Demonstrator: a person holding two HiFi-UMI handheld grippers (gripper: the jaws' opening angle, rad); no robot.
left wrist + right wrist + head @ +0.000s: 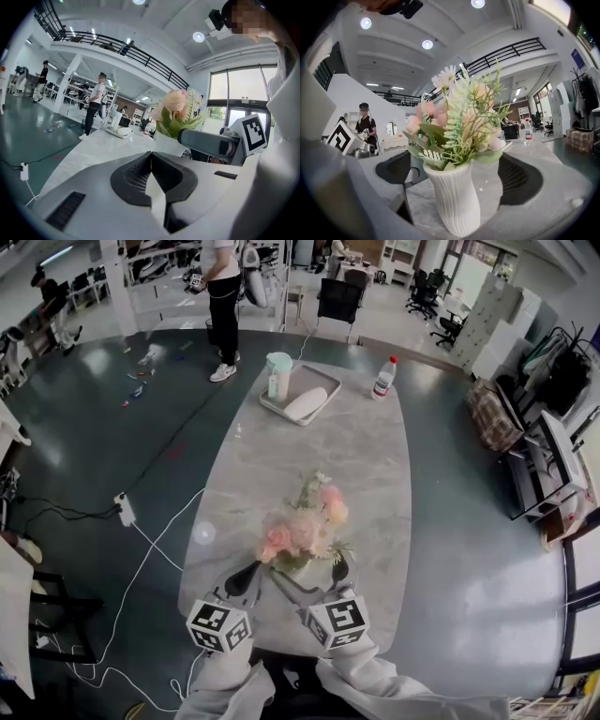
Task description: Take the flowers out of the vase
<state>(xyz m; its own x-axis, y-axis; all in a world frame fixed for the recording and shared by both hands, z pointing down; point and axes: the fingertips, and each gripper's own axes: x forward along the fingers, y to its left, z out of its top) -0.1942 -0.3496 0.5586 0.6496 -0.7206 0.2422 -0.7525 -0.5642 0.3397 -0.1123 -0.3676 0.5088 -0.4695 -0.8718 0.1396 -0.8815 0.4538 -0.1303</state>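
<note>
Pink flowers point(302, 526) stand in the white vase point(292, 565) near the counter's point(281, 446) front edge.
Head view: left tongs point(246, 576) beside the vase, right tongs point(309, 576) around it. Left gripper view: left tongs pressed together, empty. Right gripper view: right tongs spread wide, vase between them.

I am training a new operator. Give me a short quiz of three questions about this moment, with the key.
1. True or false: the flowers are in the white ribbed vase.
2. What stands between the jaws of the right hand-held gripper? A) nothing B) the vase C) a loose flower
3. Fill in: the jaws of the left hand-held gripper are ____ (open or shut).
Key: 1 true; 2 B; 3 shut.
</note>
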